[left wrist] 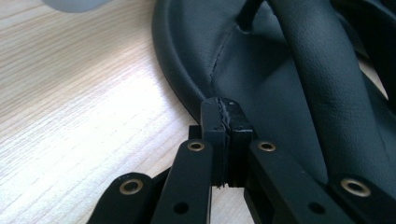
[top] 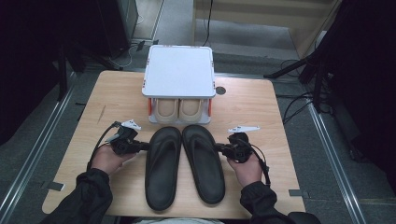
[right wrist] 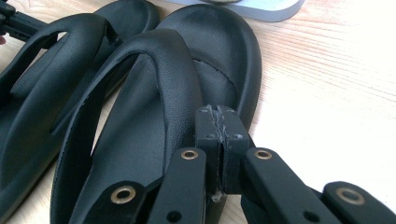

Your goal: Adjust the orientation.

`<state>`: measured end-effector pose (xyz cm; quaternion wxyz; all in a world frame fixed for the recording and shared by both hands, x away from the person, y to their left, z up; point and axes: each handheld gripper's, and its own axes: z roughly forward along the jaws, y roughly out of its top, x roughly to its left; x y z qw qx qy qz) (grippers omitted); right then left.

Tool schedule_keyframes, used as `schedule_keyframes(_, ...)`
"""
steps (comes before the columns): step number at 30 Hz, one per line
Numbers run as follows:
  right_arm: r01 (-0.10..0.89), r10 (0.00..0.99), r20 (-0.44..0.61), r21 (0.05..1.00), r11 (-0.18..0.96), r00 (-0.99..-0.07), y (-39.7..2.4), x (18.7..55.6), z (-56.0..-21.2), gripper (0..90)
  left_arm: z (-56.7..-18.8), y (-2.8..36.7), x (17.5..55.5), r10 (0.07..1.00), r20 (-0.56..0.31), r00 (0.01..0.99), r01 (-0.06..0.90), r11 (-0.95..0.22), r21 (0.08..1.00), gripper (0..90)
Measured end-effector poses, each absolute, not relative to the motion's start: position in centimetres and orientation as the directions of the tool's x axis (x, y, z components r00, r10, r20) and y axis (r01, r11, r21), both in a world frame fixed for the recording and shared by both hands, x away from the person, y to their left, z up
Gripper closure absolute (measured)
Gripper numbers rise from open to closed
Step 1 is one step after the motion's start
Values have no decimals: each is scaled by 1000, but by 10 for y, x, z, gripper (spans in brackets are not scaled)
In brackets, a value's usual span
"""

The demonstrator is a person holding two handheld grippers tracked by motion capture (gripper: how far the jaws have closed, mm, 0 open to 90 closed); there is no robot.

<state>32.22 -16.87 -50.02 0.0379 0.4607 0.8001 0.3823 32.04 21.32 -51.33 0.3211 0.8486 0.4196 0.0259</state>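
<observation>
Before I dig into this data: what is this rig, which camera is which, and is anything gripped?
No robot here: a person holds a handheld two-jaw tool in each hand, the left gripper and the right gripper. The high view looks down on the wooden table from the person's side. The other two pictures come from cameras riding on each gripper, looking along its black jaws.

On the table lie two black flip-flops side by side, the left flip-flop and the right flip-flop. Behind them stands a small white rack with a beige pair under its top.

Both sets of jaws are shut, pads together, each at the outer edge of its flip-flop. Nothing seems clamped between them.
</observation>
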Motion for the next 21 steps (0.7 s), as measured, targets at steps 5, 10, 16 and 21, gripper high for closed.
schedule_keyframes(5, 708, 766, 290, 647, 285, -573, -169, 323, -500, 893, -514, 207, 316, 702, -244, 669, 688, -461, 561, 898)
schedule_keyframes(10, 711, 767, 291, 643, 285, -571, -168, 322, -501, 893, -513, 202, 312, 689, -249, 681, 684, -474, 555, 898)
schedule_keyframes(16, 711, 765, 294, 643, 285, -573, -168, 323, -502, 894, -513, 197, 309, 672, -252, 696, 674, -491, 551, 895)
schedule_keyframes(21, 713, 770, 294, 643, 279, -566, -169, 323, -500, 873, -513, 200, 311, 683, -257, 684, 684, -476, 553, 810)
